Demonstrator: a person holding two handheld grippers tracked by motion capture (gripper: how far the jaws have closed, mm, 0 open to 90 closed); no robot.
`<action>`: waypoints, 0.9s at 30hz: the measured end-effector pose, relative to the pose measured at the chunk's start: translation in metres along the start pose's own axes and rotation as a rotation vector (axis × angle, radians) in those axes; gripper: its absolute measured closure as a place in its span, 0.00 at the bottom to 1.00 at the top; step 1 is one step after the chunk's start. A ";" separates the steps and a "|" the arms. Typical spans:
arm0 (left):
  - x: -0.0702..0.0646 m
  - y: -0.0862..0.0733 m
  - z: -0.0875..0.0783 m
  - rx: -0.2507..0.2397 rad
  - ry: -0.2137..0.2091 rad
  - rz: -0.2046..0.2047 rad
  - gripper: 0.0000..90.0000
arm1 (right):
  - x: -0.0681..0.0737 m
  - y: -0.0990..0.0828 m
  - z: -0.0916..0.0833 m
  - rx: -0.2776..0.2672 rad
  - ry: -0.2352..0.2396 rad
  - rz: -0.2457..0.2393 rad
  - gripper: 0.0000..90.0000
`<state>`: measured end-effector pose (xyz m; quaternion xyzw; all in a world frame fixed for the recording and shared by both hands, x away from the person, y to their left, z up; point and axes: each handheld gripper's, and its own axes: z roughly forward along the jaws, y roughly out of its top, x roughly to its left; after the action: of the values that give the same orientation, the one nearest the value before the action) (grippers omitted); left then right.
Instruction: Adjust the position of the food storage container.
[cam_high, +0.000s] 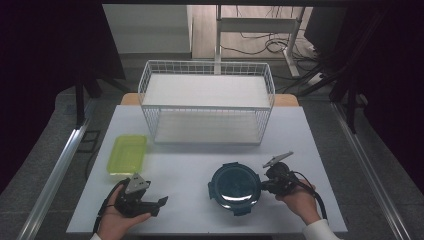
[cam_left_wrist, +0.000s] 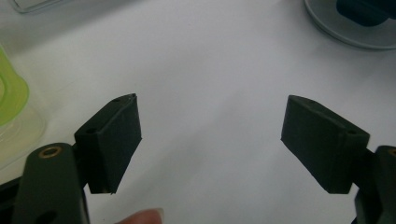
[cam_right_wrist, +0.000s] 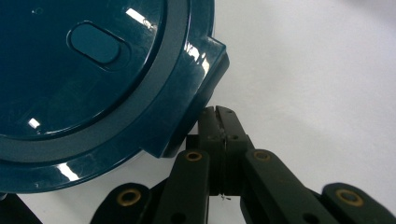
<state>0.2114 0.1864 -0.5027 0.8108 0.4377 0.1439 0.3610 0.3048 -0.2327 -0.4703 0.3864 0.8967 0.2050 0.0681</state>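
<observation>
Though partly cropped, glossy teal lid (cam_right_wrist: 93, 70) (seemingly round)

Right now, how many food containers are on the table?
2. A green rectangular box lies at the left, near the wire basket. A round dark-teal lidded container sits front right, beside the right gripper.

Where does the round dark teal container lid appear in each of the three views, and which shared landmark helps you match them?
High view: the teal lid lies at lower centre-right, beside the shut right tongs.
Left gripper view: its edge sits in the top right corner.
Right gripper view: it fills the upper left, its corner tab by the tongs' tips.
Shared landmark: the white table.
</observation>
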 end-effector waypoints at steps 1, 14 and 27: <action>0.001 0.000 0.000 0.000 0.000 -0.001 0.22 | -0.001 0.000 0.000 0.002 0.005 0.003 0.99; 0.003 0.001 -0.001 -0.002 0.003 -0.003 0.22 | 0.027 0.023 0.011 0.016 0.062 -0.051 0.99; 0.011 -0.001 -0.006 -0.009 0.020 -0.033 0.22 | 0.064 0.049 0.031 0.024 0.148 -0.147 0.99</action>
<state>0.2135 0.1982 -0.5001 0.8004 0.4538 0.1480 0.3626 0.3018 -0.1461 -0.4754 0.3042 0.9275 0.2167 0.0116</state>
